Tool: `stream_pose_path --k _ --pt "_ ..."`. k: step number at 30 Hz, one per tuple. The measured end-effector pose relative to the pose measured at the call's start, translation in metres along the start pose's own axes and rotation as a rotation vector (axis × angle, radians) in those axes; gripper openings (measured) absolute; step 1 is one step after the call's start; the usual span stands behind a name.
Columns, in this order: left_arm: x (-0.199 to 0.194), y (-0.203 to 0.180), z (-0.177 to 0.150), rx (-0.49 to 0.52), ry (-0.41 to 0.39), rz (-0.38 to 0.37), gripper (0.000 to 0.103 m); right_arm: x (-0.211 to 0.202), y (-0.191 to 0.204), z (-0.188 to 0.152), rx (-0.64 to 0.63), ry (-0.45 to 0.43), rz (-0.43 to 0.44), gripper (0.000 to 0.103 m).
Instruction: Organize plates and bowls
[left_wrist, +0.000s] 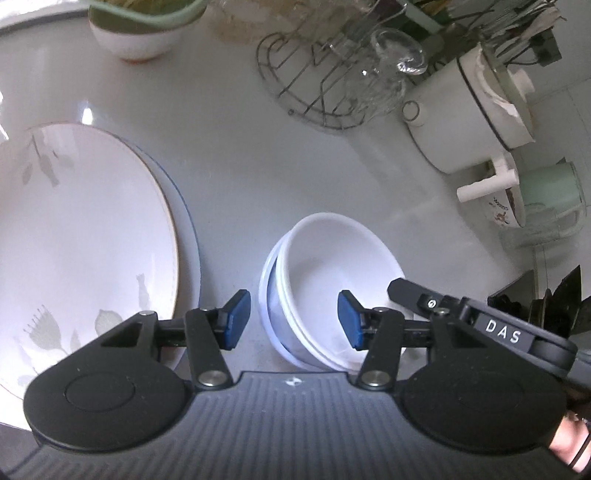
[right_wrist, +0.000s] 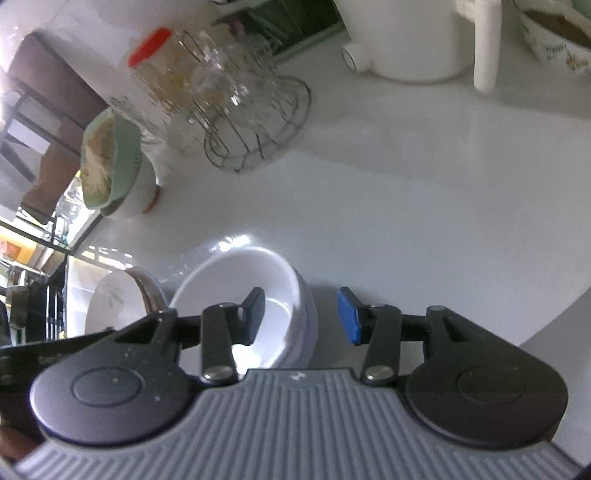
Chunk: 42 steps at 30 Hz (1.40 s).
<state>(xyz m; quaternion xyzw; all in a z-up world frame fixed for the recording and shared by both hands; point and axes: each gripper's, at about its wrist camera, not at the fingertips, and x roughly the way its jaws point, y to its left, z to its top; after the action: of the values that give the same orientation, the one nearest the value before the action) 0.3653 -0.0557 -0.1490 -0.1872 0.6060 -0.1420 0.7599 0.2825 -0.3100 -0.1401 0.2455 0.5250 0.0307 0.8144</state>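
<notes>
Left tool (left_wrist: 293, 319), jaws apart and empty, straddles the near rim of the stacked white bowls (left_wrist: 332, 273) on the surface (left_wrist: 229, 166); judged step: grip both rims squarely, clear of the stacked plates (left_wrist: 85, 236) just left. How many bowls are nested is unclear. Right tool (right_wrist: 301, 315), jaws likewise apart, straddles the opposite wall; its body hides the stack's base.

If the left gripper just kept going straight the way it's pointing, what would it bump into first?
Most likely the near rim of the stacked white bowls: the left gripper has its open fingers straddling that edge. Depth is hard to judge, so it might meet the countertop beside them instead.
</notes>
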Motion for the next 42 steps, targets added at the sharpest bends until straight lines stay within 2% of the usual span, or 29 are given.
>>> stream_pose_path --k 2,3,4,5,6,12,18,25,27,28,29,30,31,40,42 --pt "0.002 0.0 -0.002 -0.001 0.003 -0.001 0.053 0.002 -0.002 -0.002 0.011 0.014 0.007 0.044" --pt "0.002 -0.001 -0.003 0.0 -0.001 0.003 0.045 0.002 -0.004 -0.004 0.014 0.017 0.014 0.034" --pt "0.001 -0.002 -0.005 0.003 -0.007 0.012 0.034 0.003 -0.005 -0.004 0.02 0.026 0.015 0.028" --pt "-0.001 -0.003 -0.005 0.0 -0.019 0.014 0.029 0.004 -0.007 -0.005 0.031 0.037 0.022 0.019" --pt "-0.004 -0.004 -0.006 0.002 -0.031 0.009 0.023 0.004 -0.008 -0.005 0.036 0.041 0.033 0.015" --pt "-0.013 -0.009 -0.005 0.037 -0.08 0.009 0.017 -0.003 -0.001 -0.005 -0.011 0.029 0.047 0.014" --pt "-0.005 -0.008 -0.012 0.058 -0.059 0.033 0.017 0.003 -0.005 -0.008 -0.026 0.048 0.039 0.014" --pt "0.002 -0.012 -0.014 0.091 -0.046 0.088 0.018 0.002 -0.005 -0.01 -0.028 0.014 0.025 0.016" --pt "0.005 -0.013 -0.014 0.094 -0.036 0.099 0.023 0.0 -0.005 -0.01 -0.035 -0.002 0.025 0.023" --pt "0.005 -0.013 -0.016 0.093 -0.035 0.102 0.03 0.001 -0.006 -0.009 -0.033 -0.004 0.022 0.037" --pt "0.006 -0.012 -0.018 0.087 -0.032 0.097 0.034 0.002 -0.009 -0.009 -0.024 -0.003 0.025 0.042" --pt "0.008 -0.012 -0.018 0.082 -0.029 0.097 0.04 0.003 -0.011 -0.009 -0.014 0.0 0.03 0.042" --pt "0.009 -0.011 -0.019 0.076 -0.029 0.099 0.041 0.005 -0.013 -0.009 -0.005 0.008 0.036 0.042" --pt "0.02 -0.005 -0.023 0.044 -0.046 0.083 0.041 0.023 -0.019 -0.01 0.046 0.068 0.089 0.04" --pt "0.022 -0.005 -0.026 0.05 -0.048 0.096 0.04 0.024 -0.017 -0.01 0.04 0.064 0.094 0.035"
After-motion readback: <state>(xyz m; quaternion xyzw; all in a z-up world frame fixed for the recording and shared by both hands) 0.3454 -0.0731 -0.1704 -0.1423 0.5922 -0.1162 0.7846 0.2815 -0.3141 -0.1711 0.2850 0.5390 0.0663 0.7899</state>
